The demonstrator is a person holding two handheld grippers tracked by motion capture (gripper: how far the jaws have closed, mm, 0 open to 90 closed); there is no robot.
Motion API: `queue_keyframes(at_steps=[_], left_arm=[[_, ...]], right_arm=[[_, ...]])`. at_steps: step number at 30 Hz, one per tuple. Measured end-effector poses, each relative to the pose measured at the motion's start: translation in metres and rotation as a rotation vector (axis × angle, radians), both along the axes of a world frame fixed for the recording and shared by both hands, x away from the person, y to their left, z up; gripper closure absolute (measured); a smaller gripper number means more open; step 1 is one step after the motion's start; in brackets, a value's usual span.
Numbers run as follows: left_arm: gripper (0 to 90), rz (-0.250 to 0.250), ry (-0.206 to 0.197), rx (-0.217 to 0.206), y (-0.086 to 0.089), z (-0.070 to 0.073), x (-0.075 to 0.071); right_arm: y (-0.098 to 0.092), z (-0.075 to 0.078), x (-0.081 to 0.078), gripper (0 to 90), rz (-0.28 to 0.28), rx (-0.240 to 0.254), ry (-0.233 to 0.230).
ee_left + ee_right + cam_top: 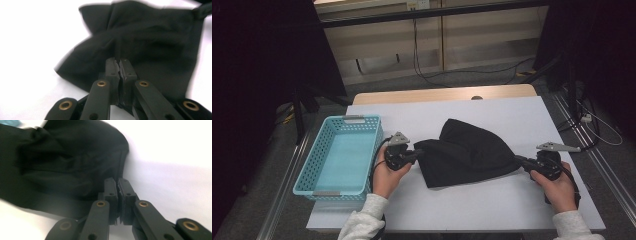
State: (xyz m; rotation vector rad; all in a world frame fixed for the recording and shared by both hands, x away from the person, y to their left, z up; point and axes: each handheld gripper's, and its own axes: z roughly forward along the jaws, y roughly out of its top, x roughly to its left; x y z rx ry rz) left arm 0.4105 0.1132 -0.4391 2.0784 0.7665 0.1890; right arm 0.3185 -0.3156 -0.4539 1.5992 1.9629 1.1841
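A black cloth (467,152) lies crumpled in the middle of the white table (492,205). My left gripper (418,154) is shut on the cloth's left edge; in the left gripper view the jaws (119,65) pinch a fold of the black fabric (150,42). On the other side, my right gripper (518,160) is shut on the cloth's right corner. In the right gripper view its jaws (118,183) are pressed together on the hem of the cloth (62,157). The cloth stretches between the two grippers, just above or on the table.
A light blue perforated basket (309,160) stands at the table's left edge, close to my left hand, with nothing in it. White table surface lies in front of and behind the cloth. Cables run across the floor beyond the table.
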Motion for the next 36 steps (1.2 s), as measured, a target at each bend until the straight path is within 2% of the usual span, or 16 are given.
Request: queue_keyframes(at_steps=[1, 3, 5, 7, 11, 18, 20, 23, 25, 27, 28, 32, 36], left_arm=[[82.5, 0.002, -0.001, 0.004, -0.002, -0.004, 0.000], [69.7, 0.007, 0.001, 0.014, -0.004, -0.006, -0.001], [58.7, 0.017, -0.011, 0.010, -0.003, -0.003, -0.004], [49.3, 0.032, -0.002, 0.001, 0.000, 0.000, -0.007], [32.0, 0.037, -0.032, 0.033, 0.007, 0.005, -0.017], [26.9, -0.017, -0.004, 0.042, 0.008, 0.003, -0.039], [25.1, -0.022, -0.014, 0.050, 0.007, 0.000, -0.042], [25.6, -0.031, -0.006, 0.059, 0.006, -0.003, -0.047], [26.7, -0.046, -0.016, 0.069, 0.004, -0.003, -0.050], [28.3, -0.057, -0.047, 0.078, 0.002, -0.004, -0.052], [28.2, -0.069, -0.045, 0.083, 0.003, -0.004, -0.053], [28.7, -0.069, -0.043, 0.076, 0.004, -0.005, -0.055], [31.7, -0.095, -0.039, 0.058, 0.002, -0.003, -0.059]], right_arm=[[-0.001, -0.001, 0.000, 87.3, -0.006, -0.007, -0.001], [-0.003, -0.002, -0.001, 87.3, -0.015, -0.013, -0.005], [-0.004, -0.002, -0.002, 87.3, -0.012, -0.015, -0.006], [-0.005, -0.002, -0.003, 87.2, -0.006, -0.024, -0.011], [-0.005, -0.002, -0.006, 87.1, 0.015, -0.034, -0.010], [-0.004, -0.001, -0.007, 86.9, 0.025, -0.038, -0.014], [-0.005, -0.001, -0.008, 86.8, 0.023, -0.035, -0.015], [-0.005, -0.001, -0.009, 86.7, 0.028, -0.039, -0.020], [-0.005, 0.000, -0.010, 86.7, 0.026, -0.037, -0.019], [-0.005, -0.001, -0.010, 86.7, 0.027, -0.038, -0.017], [-0.005, -0.001, -0.010, 86.7, 0.027, -0.037, -0.017], [-0.005, 0.000, -0.010, 86.8, 0.030, -0.037, -0.020], [-0.004, -0.001, -0.010, 86.8, 0.032, -0.043, -0.018]])
